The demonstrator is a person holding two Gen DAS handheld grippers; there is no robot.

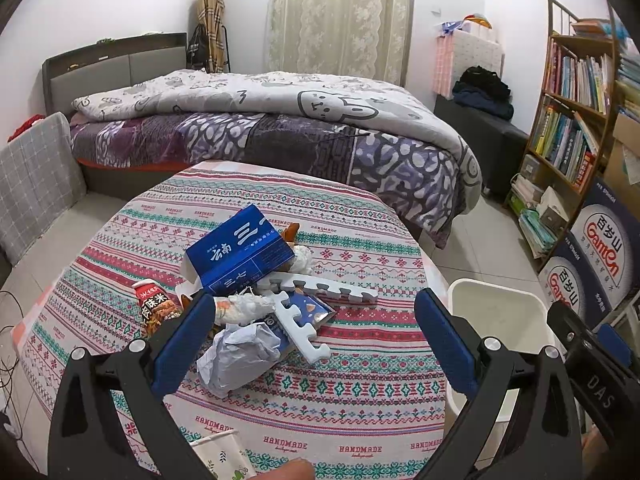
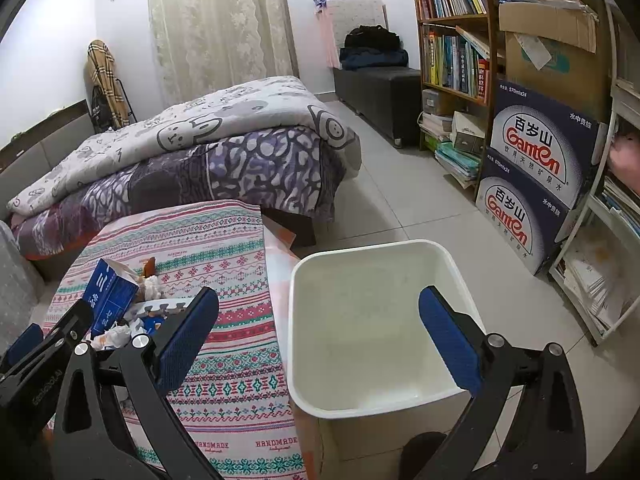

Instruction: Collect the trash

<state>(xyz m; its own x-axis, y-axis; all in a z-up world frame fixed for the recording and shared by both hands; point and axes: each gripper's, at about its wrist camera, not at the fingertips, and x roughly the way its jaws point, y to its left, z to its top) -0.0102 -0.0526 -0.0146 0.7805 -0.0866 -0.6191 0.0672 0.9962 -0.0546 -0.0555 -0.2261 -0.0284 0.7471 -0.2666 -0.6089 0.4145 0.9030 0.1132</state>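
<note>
Both claws, the left gripper (image 1: pixel 316 336) and the right gripper (image 2: pixel 320 340), are wide and hold nothing, so dip the left one onto the near paper (image 1: pixel 236 354) in the trash pile (mid-table), squeeze gently, then carry it right to the bin (image 2: pixel 372 320).

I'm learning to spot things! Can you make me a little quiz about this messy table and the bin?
1. True or false: the white bin already holds trash.
2. Which lies nearest the left gripper? A) blue box B) crumpled paper C) snack cup
3. Fill in: both grippers are ____, holding nothing. (right gripper)

Key: 1 false; 2 B; 3 open.
</note>
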